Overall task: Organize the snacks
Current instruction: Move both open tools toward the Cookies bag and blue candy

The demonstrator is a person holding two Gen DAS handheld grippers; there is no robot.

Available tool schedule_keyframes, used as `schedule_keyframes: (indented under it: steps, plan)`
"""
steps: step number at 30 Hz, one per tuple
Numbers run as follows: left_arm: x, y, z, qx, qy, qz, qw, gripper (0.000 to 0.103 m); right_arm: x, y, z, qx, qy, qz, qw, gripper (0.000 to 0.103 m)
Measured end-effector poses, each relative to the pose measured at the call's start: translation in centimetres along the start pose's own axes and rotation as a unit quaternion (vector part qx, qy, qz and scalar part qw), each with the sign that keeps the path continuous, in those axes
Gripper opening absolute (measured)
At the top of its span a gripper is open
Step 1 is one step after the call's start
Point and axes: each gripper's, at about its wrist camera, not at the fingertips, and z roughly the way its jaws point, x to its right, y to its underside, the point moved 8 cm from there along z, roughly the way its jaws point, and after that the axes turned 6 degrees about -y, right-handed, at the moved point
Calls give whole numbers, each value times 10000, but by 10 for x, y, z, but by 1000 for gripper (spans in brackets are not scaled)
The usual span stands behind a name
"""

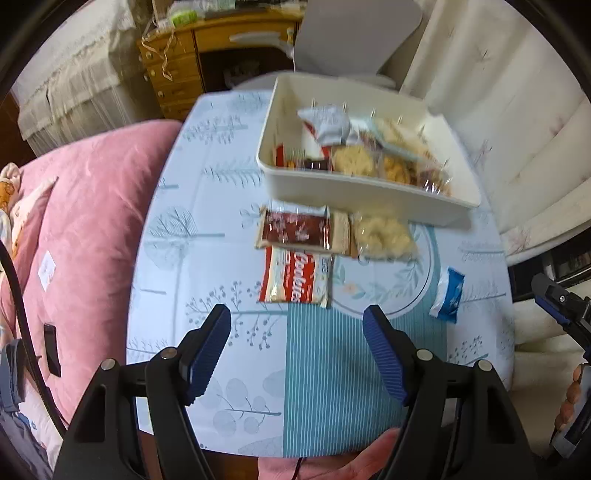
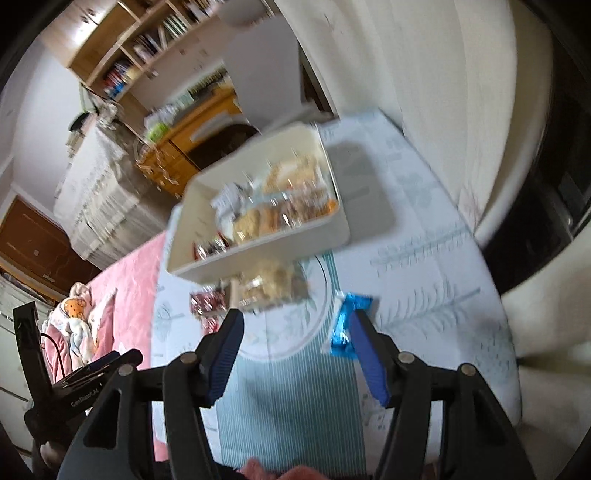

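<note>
A cream bin [image 1: 275, 110] on the table holds several snack packs; it also shows in the right wrist view [image 2: 192, 221]. In front of it lie a dark red pack [image 1: 295, 229], a "Cookies" pack [image 1: 295, 280], a clear bag of pale biscuits [image 1: 384, 234] and a blue pack [image 1: 448, 295]. My left gripper [image 1: 297, 328] is open and empty, just short of the Cookies pack. My right gripper [image 2: 295, 338] is open and empty, with the blue pack [image 2: 347, 317] beside its right finger. The biscuit bag [image 2: 273, 284] lies ahead.
The table wears a pale blue patterned cloth [image 1: 207, 206]. A pink cushioned seat [image 1: 85, 206] lies to its left, a cream sofa [image 1: 517, 129] to its right. A wooden desk [image 1: 184, 55] and grey chair [image 1: 354, 33] stand behind.
</note>
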Motion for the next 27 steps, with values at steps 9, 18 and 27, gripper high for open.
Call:
schedule_keyframes:
  steps: [9,18,27]
  plan:
    - [6,8,64,-1059,-57,142,9943,73,25,23,53,-1094,125,1065,9882,60]
    - [11,4,121,-1494,26,-60,9888,73,61,47,97,-1891,635,2423,9495,60]
    - [7,1,154,-1617,43,-272,9865,73,73,53,121,-1997,1369,2629,9340,60]
